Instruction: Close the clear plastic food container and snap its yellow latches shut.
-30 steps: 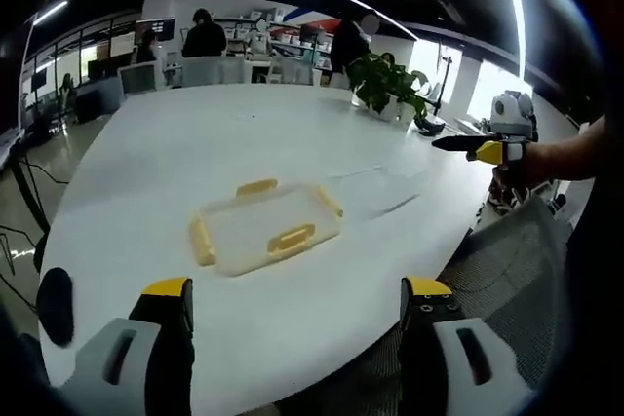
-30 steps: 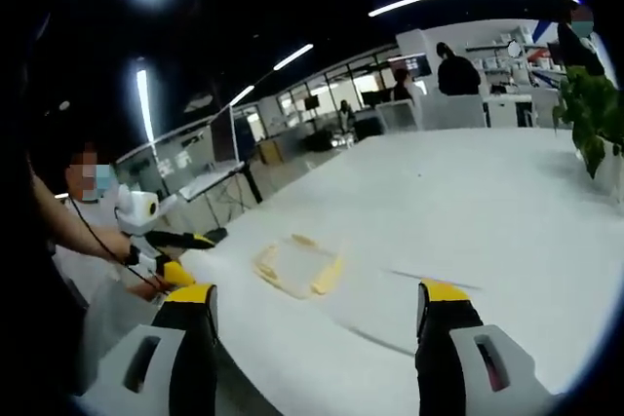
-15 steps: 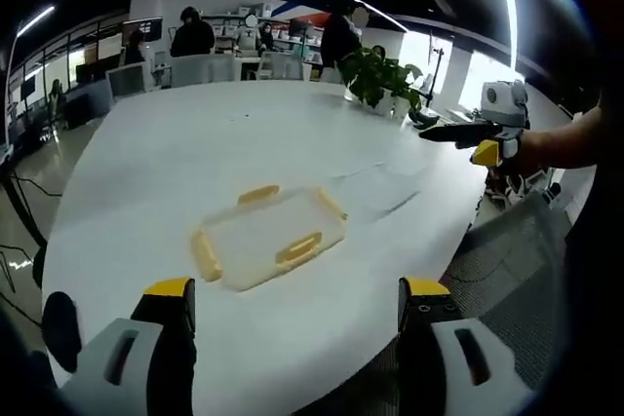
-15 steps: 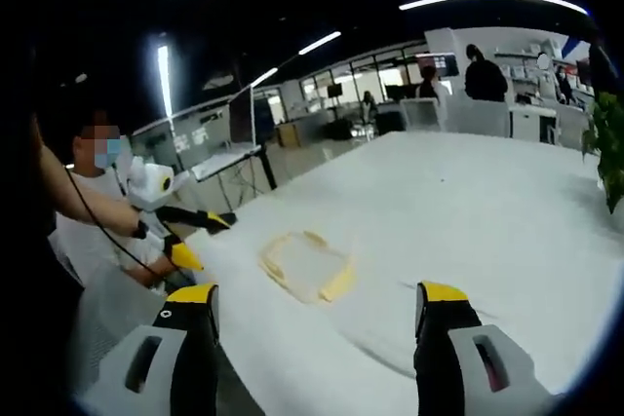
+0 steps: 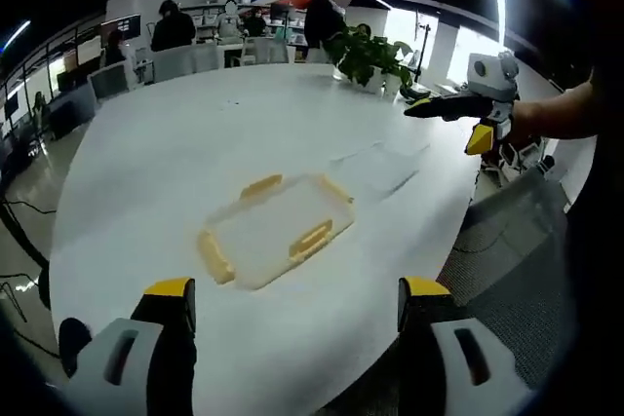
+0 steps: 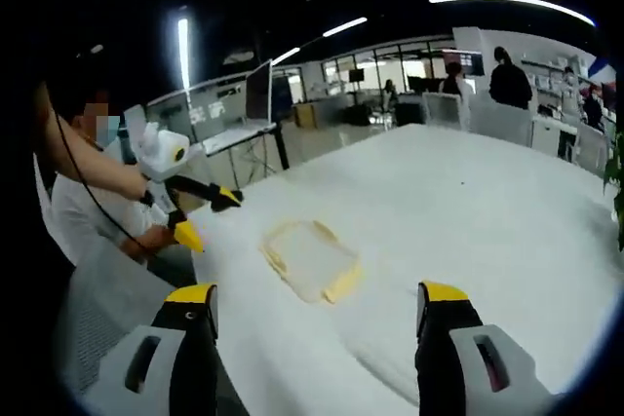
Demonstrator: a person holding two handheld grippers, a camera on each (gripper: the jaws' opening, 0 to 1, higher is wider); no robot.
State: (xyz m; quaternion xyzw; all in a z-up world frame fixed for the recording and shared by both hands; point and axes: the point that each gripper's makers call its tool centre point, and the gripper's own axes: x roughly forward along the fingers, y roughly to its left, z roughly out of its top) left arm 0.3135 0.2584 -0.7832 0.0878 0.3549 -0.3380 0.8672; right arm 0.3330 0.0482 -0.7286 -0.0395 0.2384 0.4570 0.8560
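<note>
A flat clear plastic food container (image 5: 273, 229) lies on the white table (image 5: 175, 143), with yellow latches (image 5: 312, 238) sticking out from its sides. My left gripper (image 5: 297, 289) hovers open above the table's near edge, short of the container. In the right gripper view the container (image 6: 310, 256) lies ahead of my open right gripper (image 6: 318, 292), which is also off the table. The right gripper (image 5: 453, 124) shows at the right in the left gripper view, jaws apart. Beside the table's left edge in the right gripper view, the left gripper (image 6: 209, 216) is open too. Nothing is held.
A potted plant (image 5: 366, 54) stands at the table's far side. A grey mesh chair (image 5: 507, 231) sits at the near right edge. People, desks and chairs (image 5: 195, 56) fill the room behind. A person's arm (image 6: 88, 168) holds the left gripper; a monitor (image 6: 258, 90) stands beyond.
Both views have shifted as the hands moved; the grippers now stand a little higher and nearer the container. The container lies where it was. Both grippers stay open.
</note>
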